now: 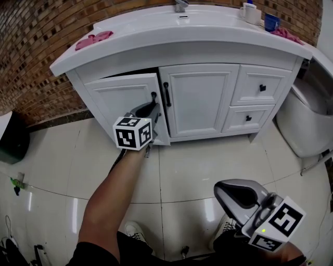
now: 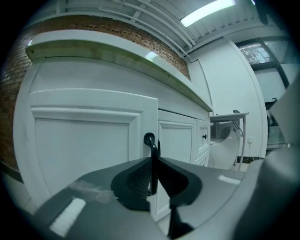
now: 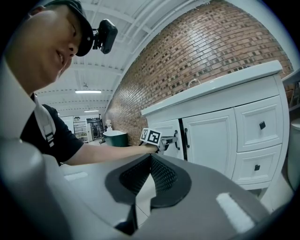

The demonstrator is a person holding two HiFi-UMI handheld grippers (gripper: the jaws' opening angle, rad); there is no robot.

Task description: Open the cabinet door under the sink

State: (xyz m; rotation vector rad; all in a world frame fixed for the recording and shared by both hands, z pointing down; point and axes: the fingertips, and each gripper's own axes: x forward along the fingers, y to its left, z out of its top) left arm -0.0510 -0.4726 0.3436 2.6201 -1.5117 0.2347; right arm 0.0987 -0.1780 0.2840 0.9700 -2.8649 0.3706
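Note:
The white vanity cabinet [image 1: 200, 98] has two doors under the sink. Its left door [image 1: 122, 96] stands slightly ajar, with a dark gap along its top edge. My left gripper [image 1: 152, 111] is shut on that door's black vertical handle [image 1: 154, 96]. In the left gripper view the handle [image 2: 150, 146] runs down between the closed pads, with my left gripper [image 2: 153, 177] clamped on it in front of the left door [image 2: 84, 145]. The right door's handle [image 1: 167, 94] is untouched. My right gripper [image 1: 222, 190] hangs low at the right, shut with nothing in it [image 3: 150, 163].
Two drawers [image 1: 260, 88] sit right of the doors. A toilet [image 1: 307, 119] stands at the far right and a dark green bin [image 1: 13, 140] at the left. On the countertop [image 1: 156, 39] lie pink cloths [image 1: 93, 39] and cups [image 1: 260, 15]. Glossy tiles [image 1: 208, 166] cover the floor.

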